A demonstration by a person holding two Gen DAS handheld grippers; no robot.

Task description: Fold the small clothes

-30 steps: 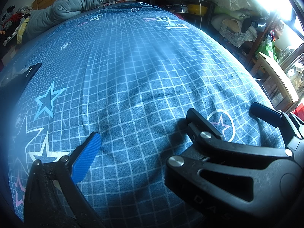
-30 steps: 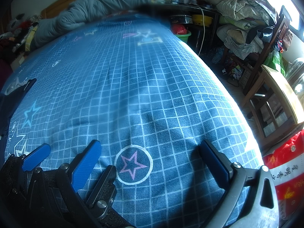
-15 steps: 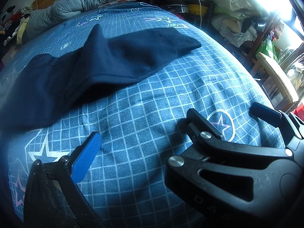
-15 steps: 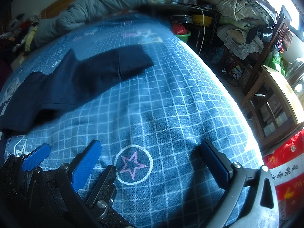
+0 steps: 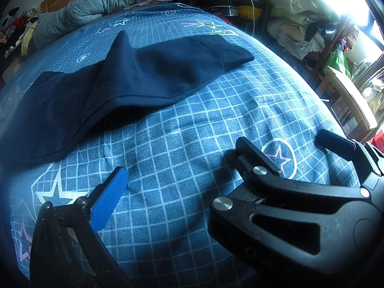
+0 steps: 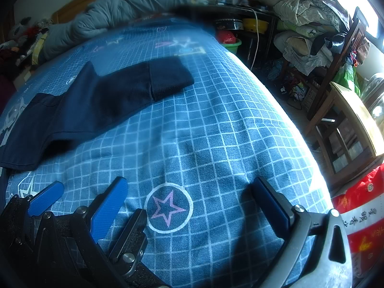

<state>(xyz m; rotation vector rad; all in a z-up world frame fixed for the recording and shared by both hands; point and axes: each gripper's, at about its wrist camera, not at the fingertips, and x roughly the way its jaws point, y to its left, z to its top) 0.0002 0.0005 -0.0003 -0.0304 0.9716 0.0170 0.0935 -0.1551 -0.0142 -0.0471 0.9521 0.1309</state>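
One dark navy garment spread flat across the far half of the blue grid bedsheet, absent a second ago, two grippers side by side near the bed edge, left gripper and right gripper both wide, holding nothing, unmoved.

Blown-out window glare, fisheye edges

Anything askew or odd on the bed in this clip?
The dark navy garment lies crooked and partly doubled over itself on the blue grid bedsheet, not spread flat. Both grippers, left and right, are open and empty.
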